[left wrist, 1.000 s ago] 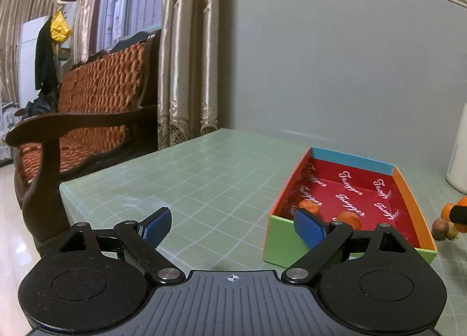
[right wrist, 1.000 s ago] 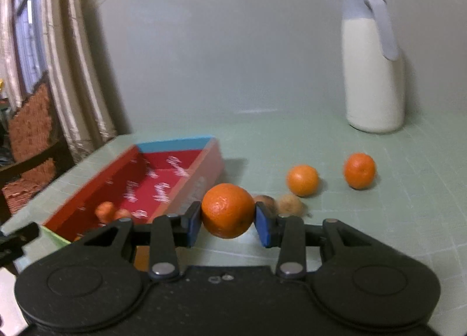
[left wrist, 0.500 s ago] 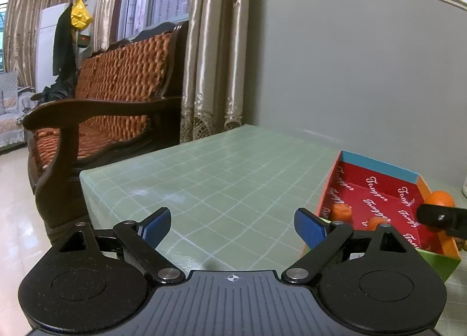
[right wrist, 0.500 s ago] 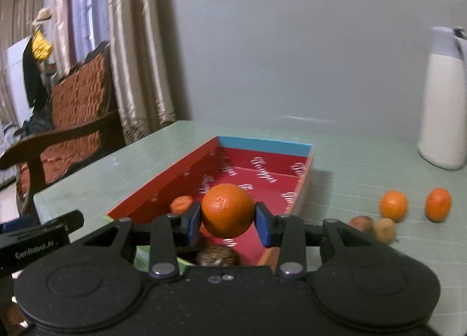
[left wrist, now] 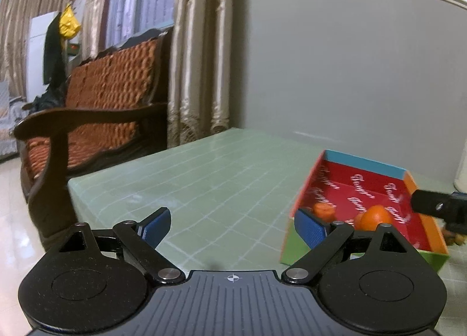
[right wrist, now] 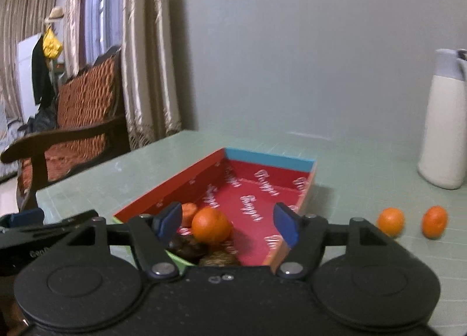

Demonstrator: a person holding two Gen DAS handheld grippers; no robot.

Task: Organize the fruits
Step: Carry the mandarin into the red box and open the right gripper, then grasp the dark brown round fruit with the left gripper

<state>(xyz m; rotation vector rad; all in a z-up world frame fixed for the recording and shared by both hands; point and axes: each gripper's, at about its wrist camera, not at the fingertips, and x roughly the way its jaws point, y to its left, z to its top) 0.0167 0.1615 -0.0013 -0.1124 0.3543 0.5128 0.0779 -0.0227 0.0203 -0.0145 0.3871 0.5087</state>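
You are working at a pale green gridded table (right wrist: 344, 160) set against a grey wall, with curtains and a wooden bench with orange cushions off its left side. The orange (right wrist: 210, 225) now sits inside the red-lined box (right wrist: 271, 160), at the box's near end, apart from both blue pads of your right gripper (right wrist: 228, 223); its jaws have just been opening and stand spread with the fruit loose between them, nearer the left pad. A smaller orange fruit (right wrist: 189, 209) lies just behind it by the box's left wall, and two dark brownish fruits (right wrist: 204, 252) lie in the near corner, partly hidden by the gripper body. The box stands toward the table's near edge, its blue end wall pointing at the grey wall. Outside it, two more oranges (right wrist: 390, 221) rest side by side on the table to its right, and a cream jug (right wrist: 443, 131) with a grey lid stands upright toward the table's far right. Your left gripper (left wrist: 233, 227) hovers left of the box over bare table, its jaws spread wide with nothing between them.
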